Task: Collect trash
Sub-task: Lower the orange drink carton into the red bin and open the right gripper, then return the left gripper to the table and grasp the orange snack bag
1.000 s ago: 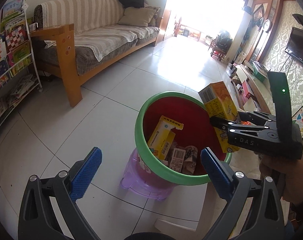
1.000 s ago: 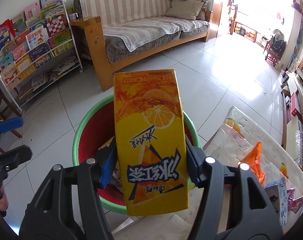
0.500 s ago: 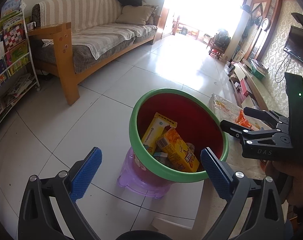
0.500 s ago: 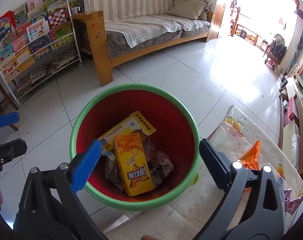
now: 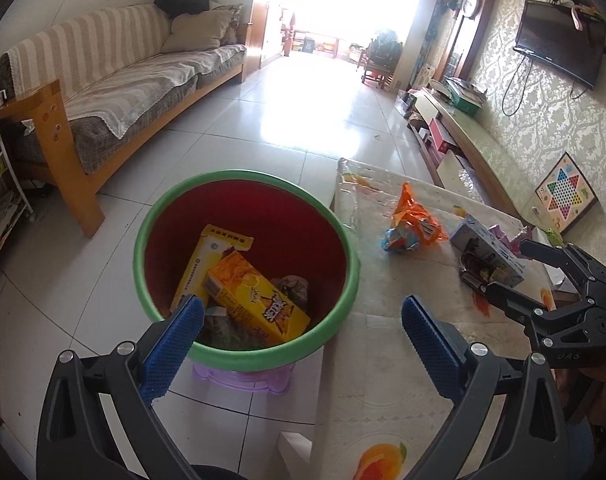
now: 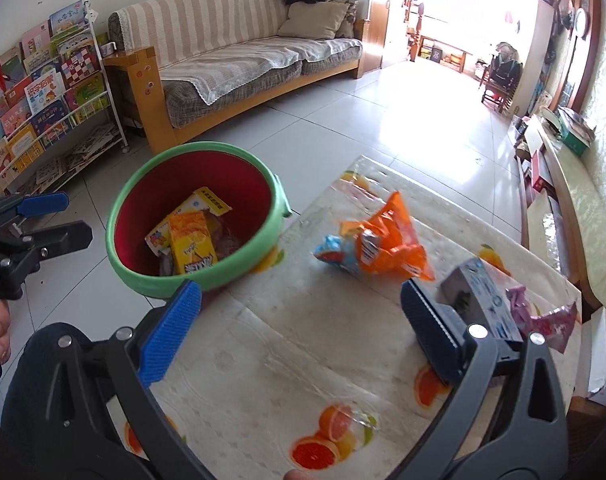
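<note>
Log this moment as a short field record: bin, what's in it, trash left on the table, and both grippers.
bin: red bin with green rim, beside the table, on a purple stool
in bin: orange juice carton, yellow box, crumpled wrappers
on table: orange snack bag, blue-grey box, pink wrappers
left gripper: open, empty, aimed at the bin
right gripper: open, empty, over the table

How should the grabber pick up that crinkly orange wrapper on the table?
Probably from above, pinching the orange wrapper at its raised, bunched-up middle. It lies crumpled on the table with flat, thin edges that the fingers would likely slide over, while the middle stands up. The right gripper is open and nearest to it.
</note>
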Available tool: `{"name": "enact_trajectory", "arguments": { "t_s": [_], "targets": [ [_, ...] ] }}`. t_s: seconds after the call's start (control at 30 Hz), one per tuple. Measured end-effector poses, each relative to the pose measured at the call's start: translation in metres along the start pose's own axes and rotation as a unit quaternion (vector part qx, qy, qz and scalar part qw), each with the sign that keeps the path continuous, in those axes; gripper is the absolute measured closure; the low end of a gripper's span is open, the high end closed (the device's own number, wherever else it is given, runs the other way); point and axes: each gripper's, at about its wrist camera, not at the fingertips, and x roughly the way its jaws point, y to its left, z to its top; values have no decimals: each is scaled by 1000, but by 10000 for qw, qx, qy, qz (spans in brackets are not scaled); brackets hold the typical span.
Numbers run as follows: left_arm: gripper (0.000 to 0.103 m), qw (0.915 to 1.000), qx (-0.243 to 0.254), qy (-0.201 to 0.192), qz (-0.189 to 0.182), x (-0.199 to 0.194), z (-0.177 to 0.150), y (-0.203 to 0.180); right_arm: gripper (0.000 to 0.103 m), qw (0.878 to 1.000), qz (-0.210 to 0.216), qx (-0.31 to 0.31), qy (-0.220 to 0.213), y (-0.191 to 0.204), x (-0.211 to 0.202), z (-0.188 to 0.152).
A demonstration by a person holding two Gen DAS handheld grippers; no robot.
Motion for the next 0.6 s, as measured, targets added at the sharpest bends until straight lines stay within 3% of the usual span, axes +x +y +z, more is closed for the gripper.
{"name": "enact_trajectory", "arguments": {
  "t_s": [0.37,0.5,0.6],
  "targets": [
    [8,9922,1109,328,-458,59,27,-107,5,9942,-447,978,-44,-95,-55,-79],
    [8,9854,1563,531,-416,90,39,-132,5,9894,-580,1332,20,-124,-66,-108],
    [8,9767,2010,728,-189,117,45,-150,5,9846,-659,1617,68,-143,-73,-128]
  ]
}}
